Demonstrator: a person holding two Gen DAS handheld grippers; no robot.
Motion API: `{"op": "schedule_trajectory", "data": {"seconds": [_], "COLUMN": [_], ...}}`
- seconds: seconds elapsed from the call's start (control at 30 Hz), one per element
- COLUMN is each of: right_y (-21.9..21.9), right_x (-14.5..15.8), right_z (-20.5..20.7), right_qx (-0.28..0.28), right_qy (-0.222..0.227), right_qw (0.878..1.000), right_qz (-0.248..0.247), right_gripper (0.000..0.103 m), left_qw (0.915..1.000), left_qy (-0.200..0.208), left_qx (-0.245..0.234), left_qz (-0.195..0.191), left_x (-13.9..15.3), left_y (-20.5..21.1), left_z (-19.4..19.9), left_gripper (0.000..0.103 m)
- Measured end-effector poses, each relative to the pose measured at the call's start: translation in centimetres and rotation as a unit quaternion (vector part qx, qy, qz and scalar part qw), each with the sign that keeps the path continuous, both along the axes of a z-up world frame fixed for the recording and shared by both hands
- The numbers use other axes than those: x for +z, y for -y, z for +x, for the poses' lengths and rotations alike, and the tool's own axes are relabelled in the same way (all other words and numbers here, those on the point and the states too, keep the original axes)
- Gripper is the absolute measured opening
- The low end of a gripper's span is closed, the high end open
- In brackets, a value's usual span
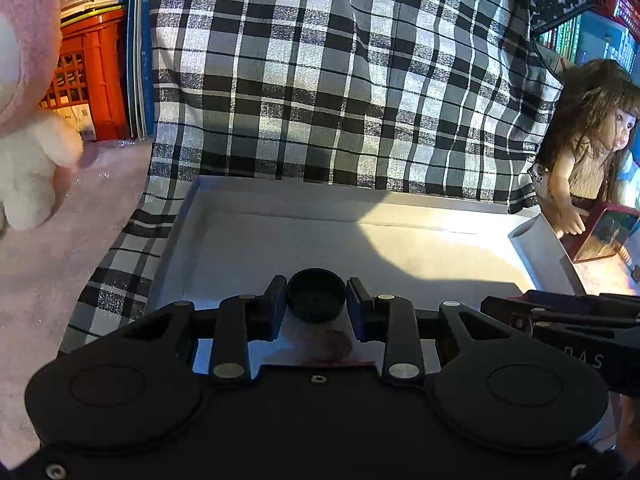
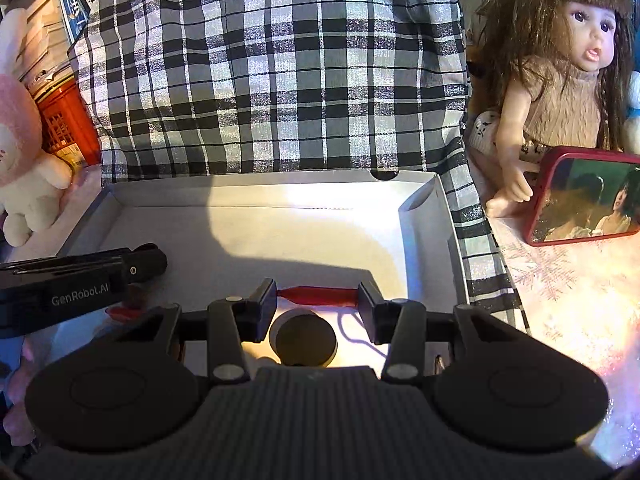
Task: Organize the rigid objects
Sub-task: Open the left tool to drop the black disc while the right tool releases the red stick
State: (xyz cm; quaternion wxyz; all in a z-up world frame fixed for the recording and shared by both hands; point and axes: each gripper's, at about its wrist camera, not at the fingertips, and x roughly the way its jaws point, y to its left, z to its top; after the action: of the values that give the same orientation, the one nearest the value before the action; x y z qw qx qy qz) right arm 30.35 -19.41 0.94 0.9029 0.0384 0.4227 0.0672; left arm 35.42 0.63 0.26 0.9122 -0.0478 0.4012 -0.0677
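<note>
The worktop [image 2: 568, 304] wears a pale pink, glittery cover. A shallow white box [image 2: 256, 192] sits at its middle on a black-and-white checked cloth [image 2: 280, 80]. A plush rabbit [image 2: 24, 168] stands toward the left edge, while 1 doll [image 2: 560, 80] and 1 red-cased phone [image 2: 584, 200] sit toward the right edge.

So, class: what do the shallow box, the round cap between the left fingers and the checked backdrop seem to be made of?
Shallow box: probably matte white cardboard, with folded corners and thin walls.
Round cap: likely dull black plastic, going by its moulded rim.
Checked backdrop: woven cloth, since it drapes and wrinkles.
</note>
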Motion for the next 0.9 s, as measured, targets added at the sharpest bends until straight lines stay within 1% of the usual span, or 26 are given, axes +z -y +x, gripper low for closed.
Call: {"op": "schedule_trajectory", "data": {"seconds": [0.17, 0.27, 0.37, 0.4, 0.43, 0.5, 0.57, 0.67, 0.83, 0.9], "right_y": [-0.1, -0.2, 0.0, 0.1, 0.3, 0.6, 0.7, 0.8, 1.0, 1.2], "right_x": [-0.1, -0.3, -0.2, -0.2, -0.1, 0.1, 0.4, 1.0, 2.1, 2.4], "right_z": [0.1, 0.2, 0.2, 0.2, 0.1, -0.1, -0.3, -0.9, -2.4, -3.2], "right_qx": [0.001, 0.0, 0.001, 0.0, -0.002, -0.006, -0.009, -0.011, -0.012, -0.012], "right_qy": [0.002, 0.004, 0.008, 0.009, 0.009, 0.013, 0.018, 0.026, 0.043, 0.051], "right_qw": [1.0, 1.0, 1.0, 1.0, 1.0, 0.999, 0.999, 0.999, 0.998, 0.998], "right_qz": [-0.001, 0.0, 0.007, 0.013, 0.02, 0.029, 0.032, 0.033, 0.031, 0.032], "right_gripper": [0.049, 0.05, 0.052, 0.055, 0.061, 0.063, 0.064, 0.068, 0.077, 0.08], "left_qw": [1.0, 1.0, 1.0, 1.0, 1.0, 1.0, 0.9999, 0.9997, 0.9989, 0.9984], "left_qy": [0.002, 0.006, 0.007, 0.006, 0.006, 0.009, 0.013, 0.024, 0.046, 0.057], "left_qx": [0.002, -0.002, -0.003, -0.003, -0.003, 0.001, -0.001, -0.003, -0.004, -0.004], "left_qz": [-0.001, 0.005, 0.005, 0.003, 0.0, -0.002, 0.0, 0.006, 0.005, 0.007], "left_x": [-0.1, -0.1, 0.0, 0.1, 0.2, 0.4, 0.7, 1.5, 3.0, 3.5], "left_y": [0.0, 0.2, 0.2, 0.2, 0.1, 0.0, -0.1, -0.2, -0.5, -0.6], "left_z": [0.0, 0.0, 0.0, 0.0, -0.1, -0.4, -0.8, -1.6, -3.7, -4.7], "left_gripper": [0.031, 0.031, 0.032, 0.034, 0.041, 0.045, 0.047, 0.055, 0.075, 0.078]}}
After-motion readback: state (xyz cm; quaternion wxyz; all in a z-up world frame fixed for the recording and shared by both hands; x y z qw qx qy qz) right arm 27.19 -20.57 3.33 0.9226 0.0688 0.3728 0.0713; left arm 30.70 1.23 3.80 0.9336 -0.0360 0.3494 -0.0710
